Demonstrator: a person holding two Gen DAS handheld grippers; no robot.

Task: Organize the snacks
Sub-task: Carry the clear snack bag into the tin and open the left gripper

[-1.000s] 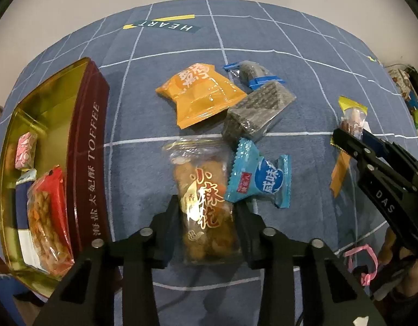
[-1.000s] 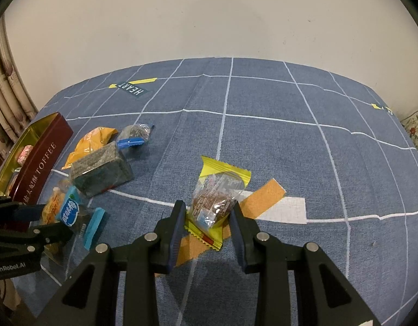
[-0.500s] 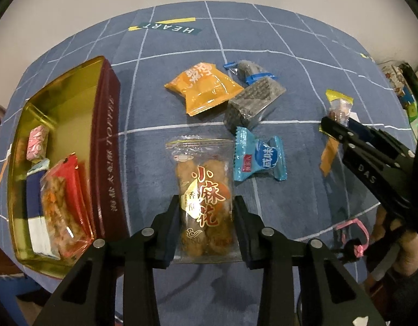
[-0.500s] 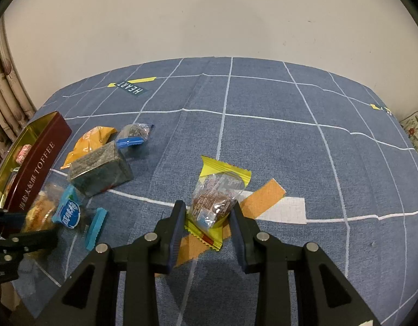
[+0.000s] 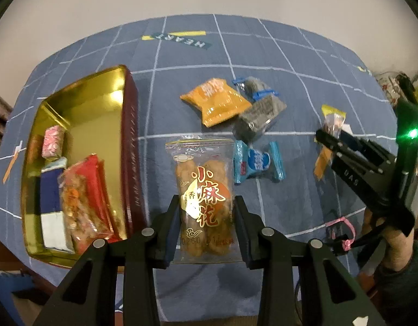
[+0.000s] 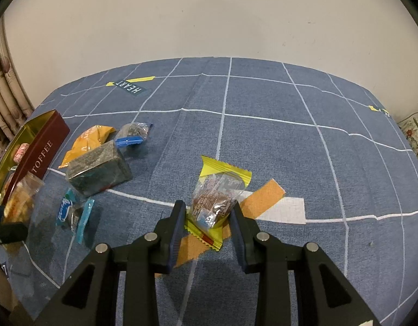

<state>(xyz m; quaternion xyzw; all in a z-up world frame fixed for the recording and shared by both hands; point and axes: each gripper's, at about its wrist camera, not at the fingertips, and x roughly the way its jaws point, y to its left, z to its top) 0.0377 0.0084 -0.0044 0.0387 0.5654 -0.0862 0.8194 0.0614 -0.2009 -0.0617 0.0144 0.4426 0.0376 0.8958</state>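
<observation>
The blue cloth [image 6: 263,135] is lying bare toward twelve and three o'clock. At nine, the tin [image 5: 129,141] is sitting partly cut off. The left gripper [image 5: 206,229] is clamping the clear snack bag [image 5: 202,187]; the right gripper [image 6: 209,225] is pinching the yellow packet [image 6: 218,190].

Bare cloth [image 6: 263,141] right of the yellow packet [image 6: 218,190]; snack cluster [image 5: 236,111] beside the tin [image 5: 129,146].

setting: home room | surface: blue grid-patterned cloth [image 6: 263,141] spread like a bedsheet | backdrop: plain pale wall [image 6: 209,21] | left edge: patterned curtain [image 6: 5,95] | loose snack packets lay about
</observation>
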